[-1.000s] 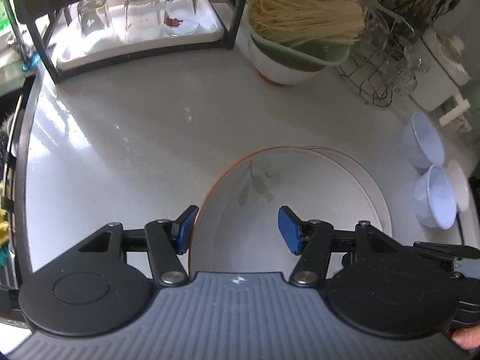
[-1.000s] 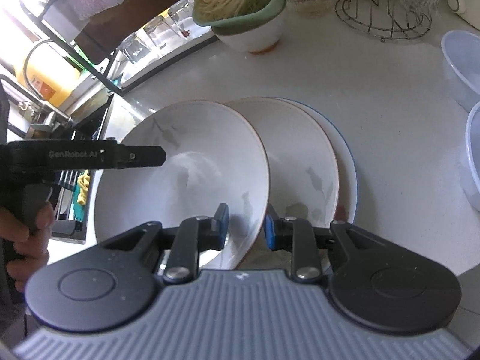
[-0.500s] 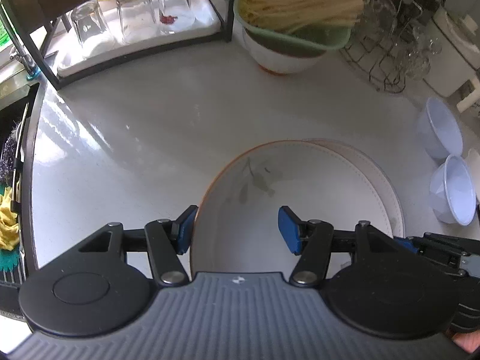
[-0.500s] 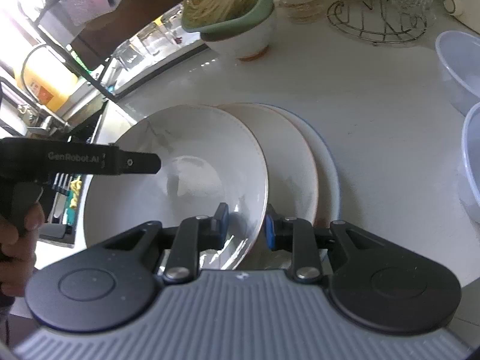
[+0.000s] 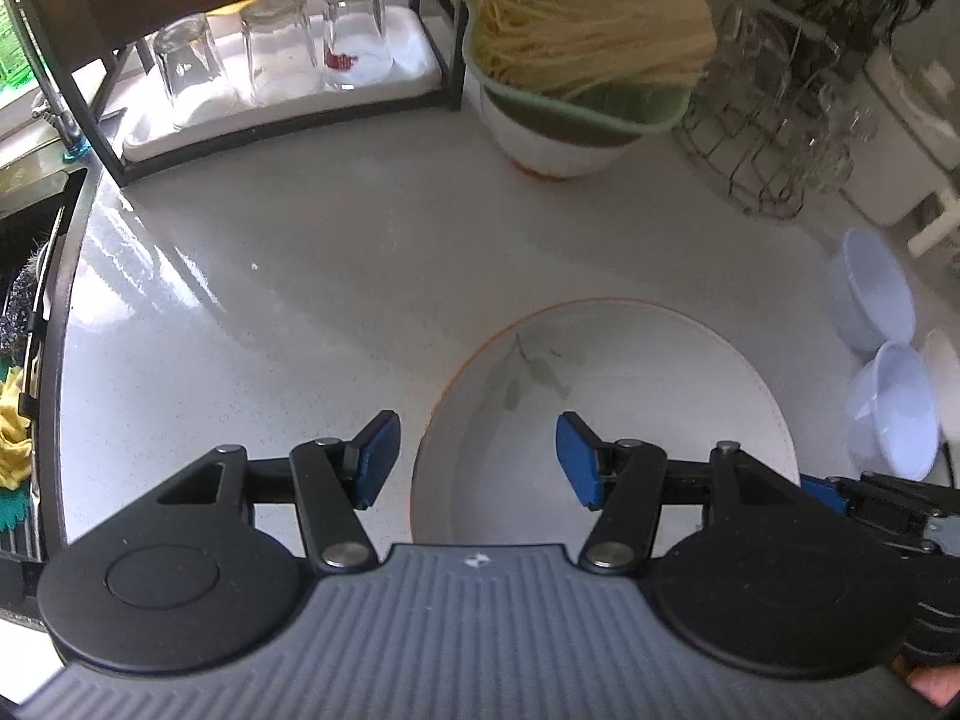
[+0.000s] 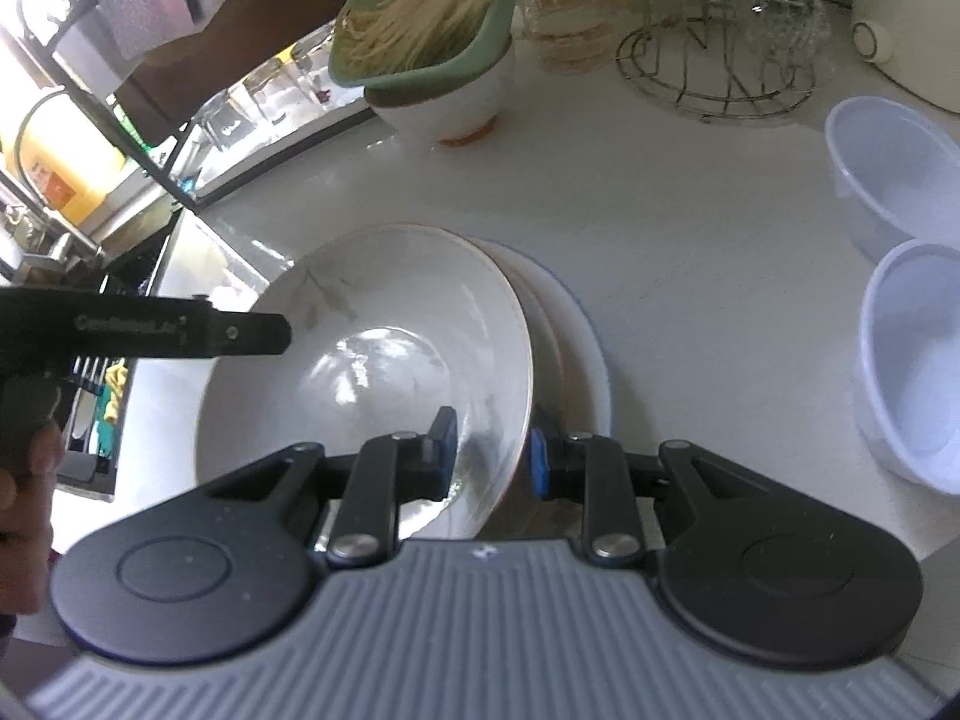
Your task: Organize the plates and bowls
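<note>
A white deep plate with an orange rim and a leaf print (image 6: 384,348) is held tilted above a stack of plates (image 6: 585,354) on the white counter. My right gripper (image 6: 492,456) is shut on its near right rim. In the left wrist view the same plate (image 5: 606,414) lies under my left gripper (image 5: 477,459), which is open and empty with its jaws on either side of the plate's left rim. The left gripper also shows in the right wrist view (image 6: 180,333) over the plate's left edge. Two pale blue plastic bowls (image 6: 918,360) stand to the right.
A green basin of dry noodles on a white bowl (image 5: 576,90) stands at the back. A rack with upturned glasses (image 5: 270,69) is at the back left, a wire rack (image 5: 774,138) at the back right. The sink edge (image 5: 54,300) is on the left.
The right gripper has carried the leaf-print plate to the right, so it covers more of the stack. The left gripper stayed open.
</note>
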A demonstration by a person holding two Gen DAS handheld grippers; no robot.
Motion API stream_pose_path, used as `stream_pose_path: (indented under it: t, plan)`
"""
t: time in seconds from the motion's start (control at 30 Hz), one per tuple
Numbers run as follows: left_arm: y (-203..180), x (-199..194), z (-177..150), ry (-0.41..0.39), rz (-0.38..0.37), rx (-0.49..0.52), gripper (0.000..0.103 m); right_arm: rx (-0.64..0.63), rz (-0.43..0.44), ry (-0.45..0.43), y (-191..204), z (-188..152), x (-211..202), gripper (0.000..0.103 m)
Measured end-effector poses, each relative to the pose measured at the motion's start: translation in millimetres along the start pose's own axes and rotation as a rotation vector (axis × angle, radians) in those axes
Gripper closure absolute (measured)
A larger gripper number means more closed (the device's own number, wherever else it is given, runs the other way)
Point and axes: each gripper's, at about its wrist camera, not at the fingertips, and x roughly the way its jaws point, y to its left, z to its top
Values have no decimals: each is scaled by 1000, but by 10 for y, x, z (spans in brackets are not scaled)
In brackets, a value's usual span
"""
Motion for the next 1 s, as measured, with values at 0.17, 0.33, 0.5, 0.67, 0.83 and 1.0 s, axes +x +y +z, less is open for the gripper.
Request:
stream_pose_path:
  t: [0.17, 0.33, 0.5, 0.67, 0.83, 1.0]
  plan:
    - [-5, -199, -14, -49, -24, -45, 40, -27, -11, -6, -11, 0, -90, 76]
    - [-120, -429, -25, -104, -29, -45, 40, -65, -32, -13, 15, -24, -157, 76]
    - [-271, -624, -88, -150, -40, -46, 40, -120, -89, -29, 55, -64, -193, 76]
    - [-332, -804, -143, -188, -54, -111, 40, -157, -97, -58, 24, -81, -303, 76]
    - [-465, -1030, -206, -220, -44, -94, 40, -159, -55, -103, -10, -63, -518, 76]
    - [-519, -1296, -285, -256, -62, -95, 40, -162, -31, -184, -41, -16, -876, 76]
